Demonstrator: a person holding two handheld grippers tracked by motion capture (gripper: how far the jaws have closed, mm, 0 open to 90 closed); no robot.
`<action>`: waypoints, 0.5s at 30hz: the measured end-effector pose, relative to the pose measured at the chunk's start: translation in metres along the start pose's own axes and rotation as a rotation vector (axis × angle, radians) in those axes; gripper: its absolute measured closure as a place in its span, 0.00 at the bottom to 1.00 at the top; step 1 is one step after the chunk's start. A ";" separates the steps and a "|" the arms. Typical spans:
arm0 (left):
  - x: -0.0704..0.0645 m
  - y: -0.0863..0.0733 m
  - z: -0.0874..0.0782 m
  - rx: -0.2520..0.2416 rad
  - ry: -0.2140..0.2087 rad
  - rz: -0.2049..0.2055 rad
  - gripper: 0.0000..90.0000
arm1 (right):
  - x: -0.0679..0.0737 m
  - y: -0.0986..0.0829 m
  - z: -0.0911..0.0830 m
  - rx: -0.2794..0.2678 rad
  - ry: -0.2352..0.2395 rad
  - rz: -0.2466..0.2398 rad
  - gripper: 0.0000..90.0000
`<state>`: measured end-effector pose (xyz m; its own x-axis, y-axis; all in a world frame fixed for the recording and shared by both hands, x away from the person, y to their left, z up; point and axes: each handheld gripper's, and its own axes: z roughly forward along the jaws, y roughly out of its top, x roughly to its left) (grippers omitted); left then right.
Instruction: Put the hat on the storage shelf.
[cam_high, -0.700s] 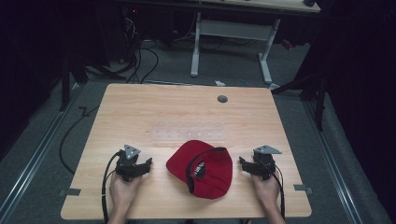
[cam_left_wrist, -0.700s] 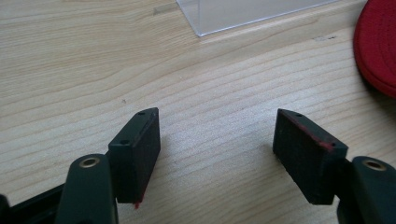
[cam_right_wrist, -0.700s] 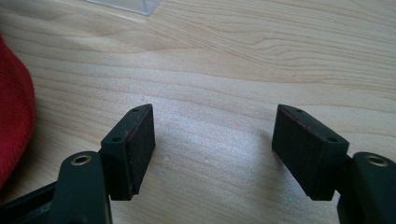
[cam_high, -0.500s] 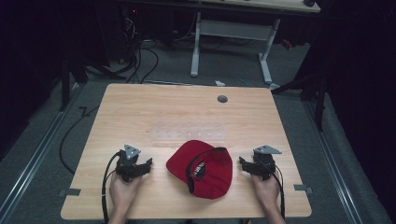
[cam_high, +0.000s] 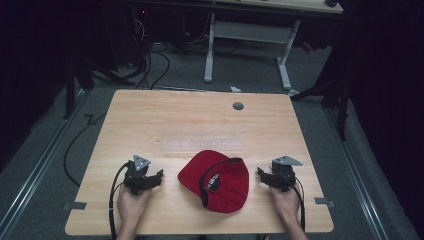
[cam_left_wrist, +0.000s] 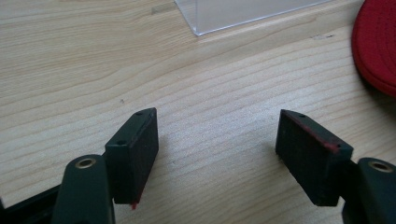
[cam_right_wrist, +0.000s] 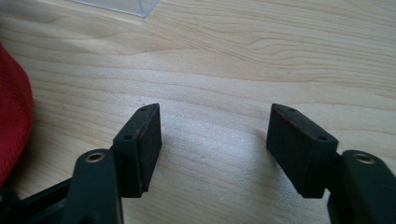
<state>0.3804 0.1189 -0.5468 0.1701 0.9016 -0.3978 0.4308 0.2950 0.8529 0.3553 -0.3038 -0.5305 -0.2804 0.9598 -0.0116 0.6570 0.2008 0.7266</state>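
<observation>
Both tools, left gripper (cam_high: 159, 175) and right gripper (cam_high: 261, 173), rest spread apart and empty beside the red cap (cam_high: 216, 180) lying between them near the table (cam_high: 175, 120) front edge (soft, light cloth); its stiffer brim seems best to pinch.

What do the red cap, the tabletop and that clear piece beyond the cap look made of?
Red cap: woven fabric, matte; a fine weave and stitched rim show in the left gripper view. Tabletop: pale wood or wood-look laminate, with smooth grain lines; I cannot tell which. Clear piece: probably acrylic or similar plastic, transparent with bright, glossy edges.
</observation>
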 end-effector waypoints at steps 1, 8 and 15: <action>0.000 0.000 0.000 0.000 0.000 0.000 0.33 | -0.001 0.000 0.000 -0.002 0.002 0.000 0.42; 0.000 0.000 0.000 0.002 -0.002 -0.001 0.33 | -0.004 0.001 -0.014 -0.046 0.102 0.035 0.44; 0.000 0.000 0.000 0.004 -0.002 0.003 0.33 | 0.003 0.005 -0.030 -0.086 0.258 0.046 0.40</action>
<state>0.3802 0.1189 -0.5468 0.1731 0.9017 -0.3963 0.4339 0.2914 0.8525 0.3367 -0.3055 -0.5060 -0.4281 0.8836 0.1896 0.6140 0.1304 0.7785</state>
